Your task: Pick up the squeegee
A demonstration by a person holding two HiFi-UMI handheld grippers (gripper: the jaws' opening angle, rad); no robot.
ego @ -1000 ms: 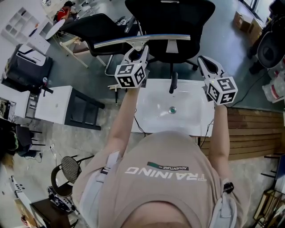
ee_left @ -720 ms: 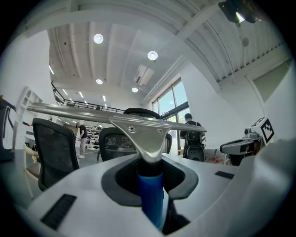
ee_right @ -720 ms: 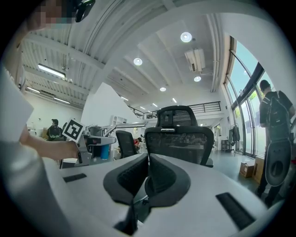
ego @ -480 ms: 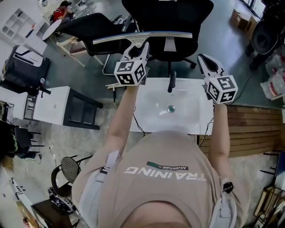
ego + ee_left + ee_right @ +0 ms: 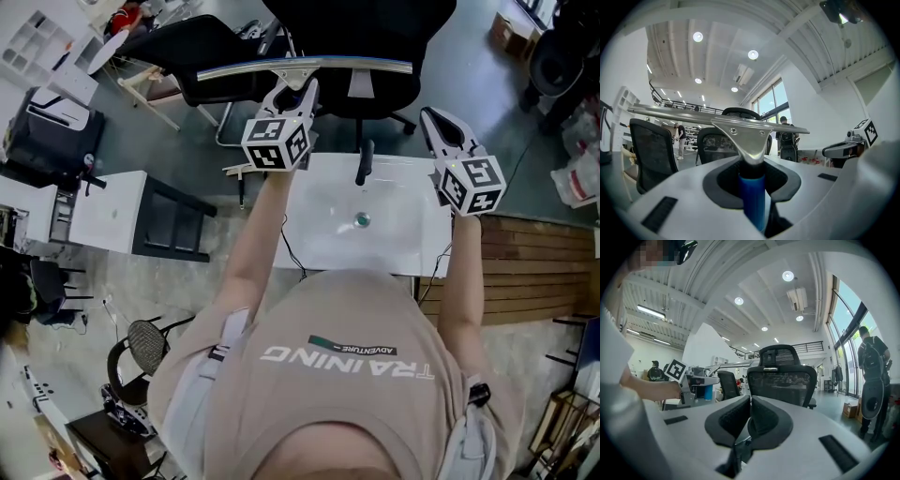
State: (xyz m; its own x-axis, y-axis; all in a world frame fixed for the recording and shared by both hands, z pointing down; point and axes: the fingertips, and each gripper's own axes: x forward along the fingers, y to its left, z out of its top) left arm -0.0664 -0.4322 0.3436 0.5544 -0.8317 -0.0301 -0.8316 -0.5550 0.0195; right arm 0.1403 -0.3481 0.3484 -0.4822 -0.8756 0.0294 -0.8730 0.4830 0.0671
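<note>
Between the jaws of the left gripper (image 5: pixel 752 187) the squeegee (image 5: pixel 743 133) is gripped by its blue handle, which points ahead, with the long blade crosswise beyond the tips. The right gripper (image 5: pixel 749 420) is closed and empty. The grip is unchanged from a second ago.

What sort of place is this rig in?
Probably an open-plan office or lab, not a bathroom: mesh office chairs, a freestanding white washbasin, tall windows and round ceiling lights.
</note>
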